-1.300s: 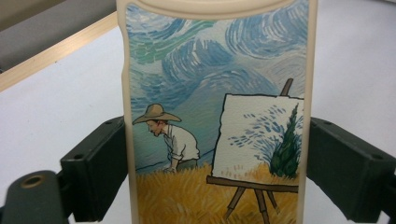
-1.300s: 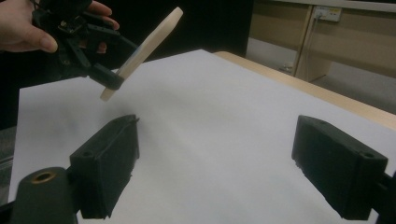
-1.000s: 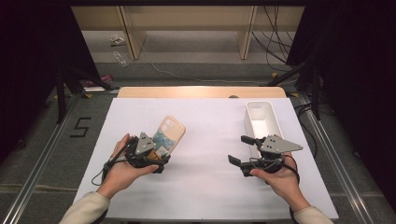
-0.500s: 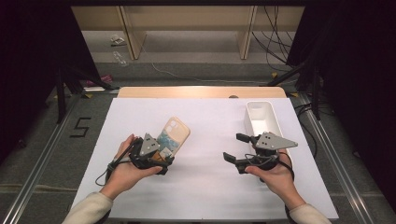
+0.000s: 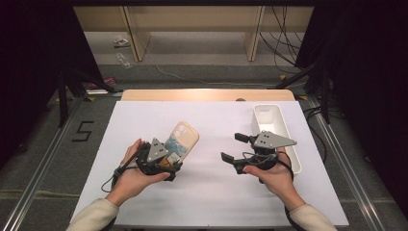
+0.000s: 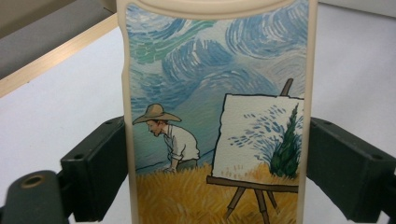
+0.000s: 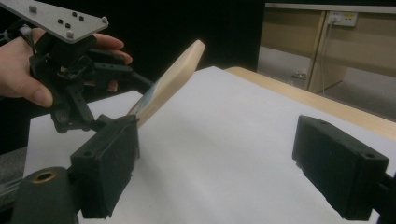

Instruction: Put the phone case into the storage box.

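A cream phone case (image 5: 183,138) with a painted picture of a man in a straw hat at an easel is held above the white table, tilted up and away. My left gripper (image 5: 166,161) is shut on its lower end. In the left gripper view the case (image 6: 219,93) stands between both jaws of the left gripper (image 6: 217,175), which press on its side edges. My right gripper (image 5: 232,147) is open and empty, pointing left toward the case. In the right gripper view its jaws (image 7: 224,172) stand wide apart, with the case (image 7: 173,77) and the left gripper (image 7: 70,60) farther off.
A long white tray (image 5: 269,118), empty as far as I see, lies at the table's right side, just behind my right hand. The white table cover (image 5: 216,192) ends at a wooden strip (image 5: 207,95) at the far edge. Shelving and cables lie beyond.
My right gripper has moved left, toward the case. My left gripper has shifted slightly right with the case still in it.
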Action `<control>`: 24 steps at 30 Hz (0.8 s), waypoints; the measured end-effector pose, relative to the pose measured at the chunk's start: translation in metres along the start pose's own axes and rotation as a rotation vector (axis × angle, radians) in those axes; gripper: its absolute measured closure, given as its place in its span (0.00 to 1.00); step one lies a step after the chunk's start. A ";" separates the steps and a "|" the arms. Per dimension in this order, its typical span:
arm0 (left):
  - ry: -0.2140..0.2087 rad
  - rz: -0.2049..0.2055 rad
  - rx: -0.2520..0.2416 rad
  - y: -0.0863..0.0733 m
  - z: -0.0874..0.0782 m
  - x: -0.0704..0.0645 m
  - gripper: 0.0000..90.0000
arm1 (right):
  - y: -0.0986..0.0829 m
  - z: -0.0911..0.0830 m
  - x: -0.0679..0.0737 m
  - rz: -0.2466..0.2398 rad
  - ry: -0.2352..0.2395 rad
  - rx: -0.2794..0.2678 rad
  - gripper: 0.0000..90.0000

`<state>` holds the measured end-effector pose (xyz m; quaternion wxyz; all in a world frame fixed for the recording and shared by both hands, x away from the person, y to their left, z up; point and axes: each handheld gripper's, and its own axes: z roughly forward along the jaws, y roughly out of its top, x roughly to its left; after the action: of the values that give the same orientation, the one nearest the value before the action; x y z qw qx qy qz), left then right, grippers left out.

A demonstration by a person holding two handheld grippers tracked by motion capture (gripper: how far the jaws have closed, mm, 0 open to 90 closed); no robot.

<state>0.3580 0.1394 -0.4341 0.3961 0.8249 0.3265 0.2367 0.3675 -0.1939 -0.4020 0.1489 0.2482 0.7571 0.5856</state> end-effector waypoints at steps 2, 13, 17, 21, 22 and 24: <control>-0.002 0.002 -0.001 0.000 0.001 -0.001 0.13 | 0.002 0.003 0.001 -0.002 -0.002 0.000 0.18; -0.014 0.019 0.005 0.002 0.007 -0.009 0.13 | 0.012 0.019 0.004 -0.003 0.003 0.002 0.18; -0.018 0.026 0.005 0.003 0.009 -0.012 0.13 | 0.015 0.025 0.005 0.000 0.006 -0.002 0.18; -0.024 0.030 0.003 0.003 0.011 -0.015 0.13 | 0.018 0.029 0.006 0.001 0.009 0.002 0.18; -0.026 0.035 0.006 0.004 0.012 -0.016 0.13 | 0.018 0.031 0.006 0.000 0.011 0.003 0.18; -0.029 0.037 0.004 0.004 0.013 -0.018 0.13 | 0.018 0.033 0.007 0.002 0.011 0.010 0.18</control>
<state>0.3557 0.1176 -0.4412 0.3947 0.8350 0.3060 0.2311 0.3826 -0.1599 -0.3935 0.1431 0.2466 0.7606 0.5832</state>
